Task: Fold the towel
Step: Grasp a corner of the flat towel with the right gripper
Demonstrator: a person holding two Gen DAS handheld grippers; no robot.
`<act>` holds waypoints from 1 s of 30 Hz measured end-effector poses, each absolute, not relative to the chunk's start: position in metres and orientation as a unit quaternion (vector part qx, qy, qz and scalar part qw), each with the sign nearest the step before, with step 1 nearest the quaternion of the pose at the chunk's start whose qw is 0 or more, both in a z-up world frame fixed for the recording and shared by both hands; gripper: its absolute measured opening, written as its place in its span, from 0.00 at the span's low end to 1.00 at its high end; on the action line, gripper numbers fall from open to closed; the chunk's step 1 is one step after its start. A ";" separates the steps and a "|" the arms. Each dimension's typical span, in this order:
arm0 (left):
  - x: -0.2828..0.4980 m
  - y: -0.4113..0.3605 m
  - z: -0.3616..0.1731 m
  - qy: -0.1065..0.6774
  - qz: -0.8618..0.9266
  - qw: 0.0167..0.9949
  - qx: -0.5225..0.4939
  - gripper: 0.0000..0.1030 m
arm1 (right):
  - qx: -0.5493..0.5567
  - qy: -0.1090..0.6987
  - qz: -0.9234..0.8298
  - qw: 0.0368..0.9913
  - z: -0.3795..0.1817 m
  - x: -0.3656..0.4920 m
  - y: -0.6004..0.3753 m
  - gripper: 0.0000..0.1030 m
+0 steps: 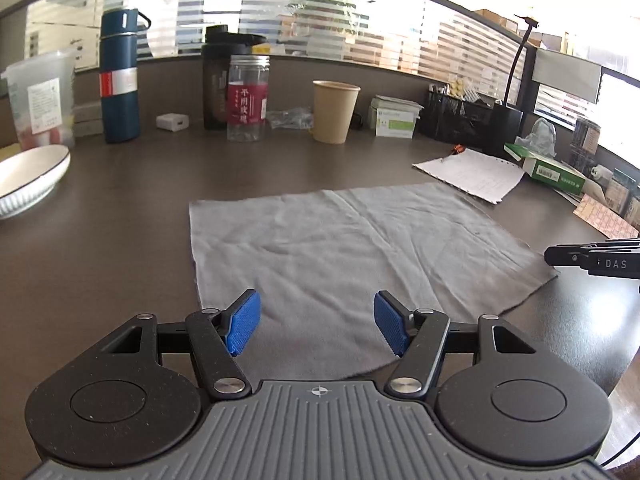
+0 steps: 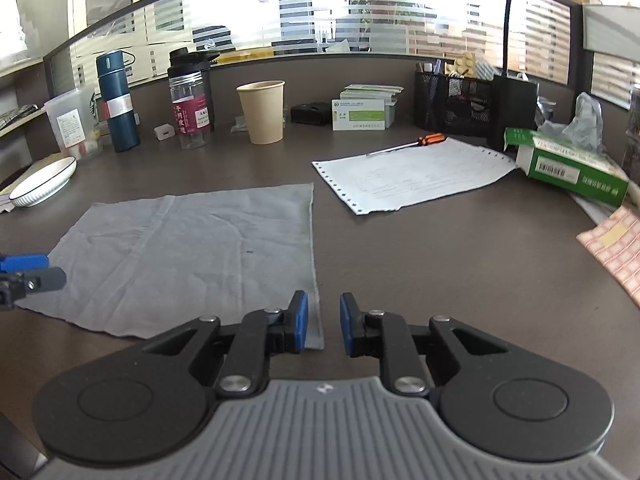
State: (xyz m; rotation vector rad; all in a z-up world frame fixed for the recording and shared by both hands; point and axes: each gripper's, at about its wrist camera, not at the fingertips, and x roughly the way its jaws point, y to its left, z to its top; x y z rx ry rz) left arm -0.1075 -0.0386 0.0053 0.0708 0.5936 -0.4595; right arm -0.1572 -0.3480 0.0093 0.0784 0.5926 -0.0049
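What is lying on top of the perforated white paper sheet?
An orange-handled screwdriver lies across the far edge of the paper sheet. Nothing else sits on it. Whatever is beneath the sheet is covered.

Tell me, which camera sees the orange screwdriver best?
The right wrist view. There the screwdriver lies in full sight, handle and shaft, across the far edge of the white paper. In the left wrist view only a tiny orange bit peeks out behind that paper.

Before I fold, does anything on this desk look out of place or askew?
Mostly tidy. The green tissue box lies tipped at the right edge, and a screwdriver rests across the paper sheet. The towel lies flat, lightly creased.
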 end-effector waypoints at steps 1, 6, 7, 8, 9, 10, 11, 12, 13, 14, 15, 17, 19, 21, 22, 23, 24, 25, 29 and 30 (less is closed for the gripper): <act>-0.108 -0.039 0.005 0.287 -0.222 0.931 0.039 0.70 | 0.039 0.292 -0.003 0.956 0.009 -0.158 -0.347 0.20; -0.107 -0.037 0.003 0.293 -0.223 0.929 0.036 0.70 | 0.041 0.293 -0.004 0.955 0.009 -0.158 -0.345 0.20; -0.107 -0.037 0.003 0.294 -0.223 0.929 0.036 0.70 | 0.041 0.293 -0.004 0.955 0.009 -0.157 -0.344 0.20; -0.108 -0.036 0.002 0.293 -0.223 0.929 0.037 0.70 | 0.041 0.294 -0.004 0.955 0.009 -0.157 -0.344 0.20; -0.108 -0.036 0.003 0.292 -0.223 0.929 0.036 0.70 | 0.041 0.294 -0.004 0.955 0.009 -0.157 -0.345 0.20; -0.108 -0.035 0.003 0.292 -0.223 0.929 0.034 0.70 | 0.041 0.294 -0.006 0.955 0.009 -0.157 -0.345 0.20; -0.108 -0.035 0.004 0.291 -0.223 0.930 0.032 0.70 | 0.040 0.294 -0.007 0.955 0.010 -0.157 -0.345 0.20; -0.109 -0.032 0.005 0.288 -0.223 0.931 0.029 0.70 | 0.041 0.290 -0.010 0.956 0.011 -0.158 -0.345 0.20; -0.109 -0.030 0.007 0.285 -0.222 0.932 0.025 0.70 | 0.040 0.284 -0.004 0.958 0.015 -0.159 -0.343 0.20; -0.109 -0.025 0.010 0.281 -0.217 0.935 0.022 0.70 | 0.038 0.278 0.002 0.960 0.018 -0.160 -0.341 0.20; -0.108 -0.020 0.013 0.277 -0.211 0.937 0.018 0.70 | 0.037 0.272 0.008 0.962 0.021 -0.161 -0.339 0.20; -0.108 -0.012 0.018 0.269 -0.198 0.943 0.011 0.72 | 0.028 0.262 0.034 0.964 0.026 -0.160 -0.326 0.20; -0.107 0.002 0.023 0.261 -0.176 0.949 0.003 0.72 | 0.014 0.259 0.075 0.963 0.030 -0.157 -0.305 0.20; -0.107 0.018 0.027 0.254 -0.152 0.955 -0.007 0.72 | 0.003 0.261 0.126 0.957 0.031 -0.152 -0.277 0.20; -0.107 0.026 0.030 0.252 -0.137 0.958 -0.011 0.72 | -0.003 0.264 0.155 0.952 0.031 -0.148 -0.262 0.20; -0.107 0.032 0.031 0.250 -0.128 0.960 -0.014 0.72 | -0.014 0.267 0.184 0.946 0.029 -0.145 -0.242 0.20; -0.108 0.042 0.033 0.246 -0.115 0.962 -0.020 0.72 | -0.025 0.271 0.214 0.938 0.028 -0.141 -0.222 0.20; -0.108 0.048 0.035 0.244 -0.107 0.964 -0.023 0.72 | -0.036 0.273 0.239 0.931 0.026 -0.138 -0.202 0.20; -0.111 0.067 0.041 0.236 -0.086 0.967 -0.035 0.72 | -0.058 0.277 0.292 0.914 0.023 -0.132 -0.160 0.20; -0.111 0.070 0.042 0.234 -0.086 0.968 -0.036 0.72 | -0.066 0.278 0.304 0.909 0.022 -0.131 -0.148 0.20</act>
